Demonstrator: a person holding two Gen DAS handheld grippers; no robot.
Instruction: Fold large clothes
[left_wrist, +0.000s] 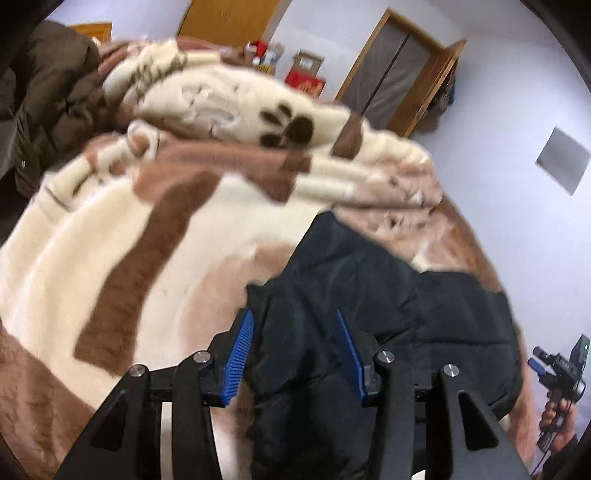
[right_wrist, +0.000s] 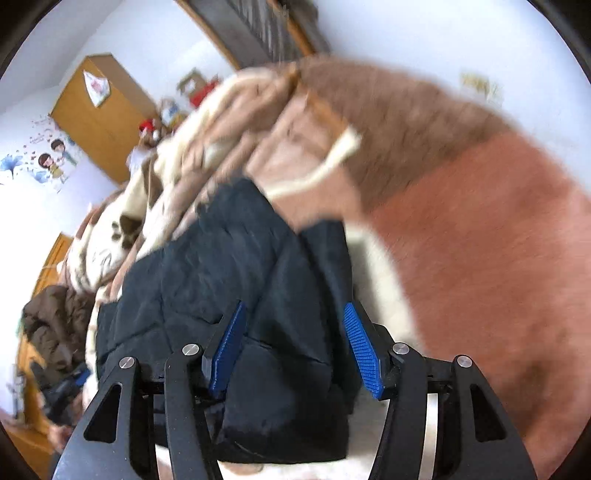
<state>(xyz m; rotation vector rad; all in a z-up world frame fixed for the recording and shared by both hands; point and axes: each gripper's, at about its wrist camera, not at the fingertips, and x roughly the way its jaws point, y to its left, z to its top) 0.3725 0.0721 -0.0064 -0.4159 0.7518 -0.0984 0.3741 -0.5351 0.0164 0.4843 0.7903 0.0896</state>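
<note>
A black padded jacket (left_wrist: 388, 295) lies bunched on a cream and brown fleece blanket (left_wrist: 122, 236). My left gripper (left_wrist: 295, 332) is open, its blue pads (left_wrist: 240, 354) on either side of a fold of the jacket near its left edge. In the right wrist view the jacket (right_wrist: 229, 266) is a folded bundle, and my right gripper (right_wrist: 295, 325) is open with its blue pads (right_wrist: 364, 347) astride the jacket's near right part. Both views are motion-blurred. The right gripper also shows at the far right of the left wrist view (left_wrist: 557, 365), hand-held.
A brown padded coat (left_wrist: 48, 96) lies at the blanket's far left, also in the right wrist view (right_wrist: 55, 321). Heaped blanket folds with a paw print (left_wrist: 288, 125) rise behind the jacket. A wooden wardrobe (right_wrist: 99, 114), a door (left_wrist: 399, 70) and red boxes (left_wrist: 306, 79) stand along the walls.
</note>
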